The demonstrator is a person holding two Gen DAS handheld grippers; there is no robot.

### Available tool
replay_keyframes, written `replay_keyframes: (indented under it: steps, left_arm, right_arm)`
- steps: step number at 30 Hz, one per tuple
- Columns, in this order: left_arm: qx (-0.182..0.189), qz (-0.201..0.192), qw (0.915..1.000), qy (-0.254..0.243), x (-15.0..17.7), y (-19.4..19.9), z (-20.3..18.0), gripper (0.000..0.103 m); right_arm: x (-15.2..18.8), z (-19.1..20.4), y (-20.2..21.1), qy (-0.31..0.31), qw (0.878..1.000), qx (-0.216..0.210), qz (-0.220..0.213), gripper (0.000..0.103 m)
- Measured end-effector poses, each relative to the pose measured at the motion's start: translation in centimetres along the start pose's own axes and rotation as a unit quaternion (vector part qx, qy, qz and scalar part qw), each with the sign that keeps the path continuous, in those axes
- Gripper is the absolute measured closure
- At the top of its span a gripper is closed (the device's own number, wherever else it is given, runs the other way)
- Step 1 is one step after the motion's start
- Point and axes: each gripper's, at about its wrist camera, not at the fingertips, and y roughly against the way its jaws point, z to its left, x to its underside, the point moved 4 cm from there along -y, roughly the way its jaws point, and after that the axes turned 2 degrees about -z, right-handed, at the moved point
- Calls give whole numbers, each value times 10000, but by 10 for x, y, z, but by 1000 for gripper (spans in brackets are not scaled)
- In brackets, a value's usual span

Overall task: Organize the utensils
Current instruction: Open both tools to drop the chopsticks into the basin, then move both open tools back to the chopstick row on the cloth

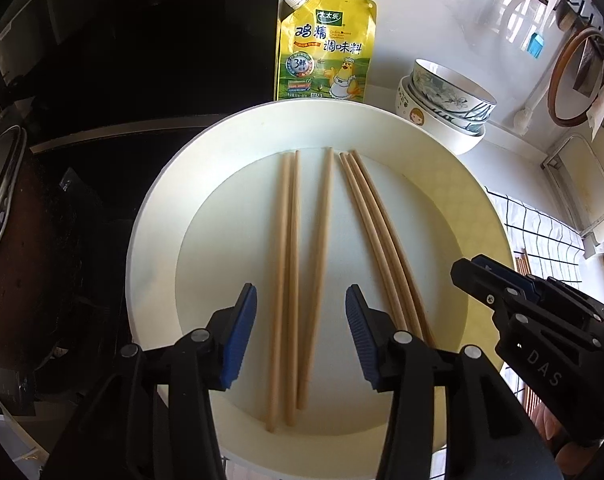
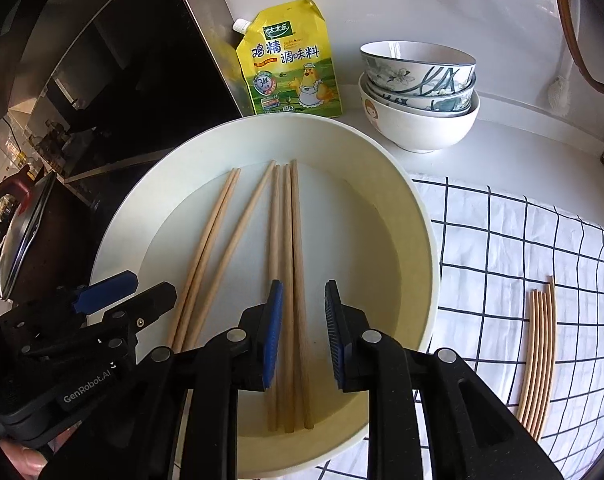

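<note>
1. Chopsticks (image 1: pixel 302 280) are the task's things: six wooden ones lie loose in a wide, shallow white basin (image 1: pixel 150 240), running roughly from 6 toward 12 o'clock in the left wrist view.
2. They fall into three lots there: a pair at the 9 o'clock side, a single one in the middle, touching or nearly touching that pair at its near end, and three lying side by side toward 3 o'clock.
3. A further bundle of chopsticks (image 2: pixel 539 356), four or five as far as can be told, rests on the checked cloth (image 2: pixel 501 248) at about 4 o'clock in the right wrist view, well apart from the basin. Judged from this, that bundle is the part already sorted, and the six in the basin are what is left.
4. The left gripper (image 1: pixel 300 336) hovers over the near end of the basin, its fingers wide apart and holding nothing, with the pair and the single chopstick showing between them.
5. The right gripper (image 2: pixel 300 336) is also empty, its fingers apart on either side of the three-chopstick group; whether it touches them cannot be told.
6. The task looks a little under halfway done, with the next pick probably from that group.
7. On the surface behind the basin stand a yellow seasoning pouch (image 2: pixel 290 64) at 12 o'clock and stacked bowls (image 2: pixel 417 96) at 1 o'clock.
</note>
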Motion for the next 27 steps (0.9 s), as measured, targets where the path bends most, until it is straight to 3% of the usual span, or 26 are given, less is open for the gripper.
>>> replay_keyframes:
  steps: [27]
  left_arm:
    - [61, -171, 9998, -48, 31, 43, -31, 48]
  right_arm:
    - [43, -28, 54, 14, 9998, 91, -150, 76]
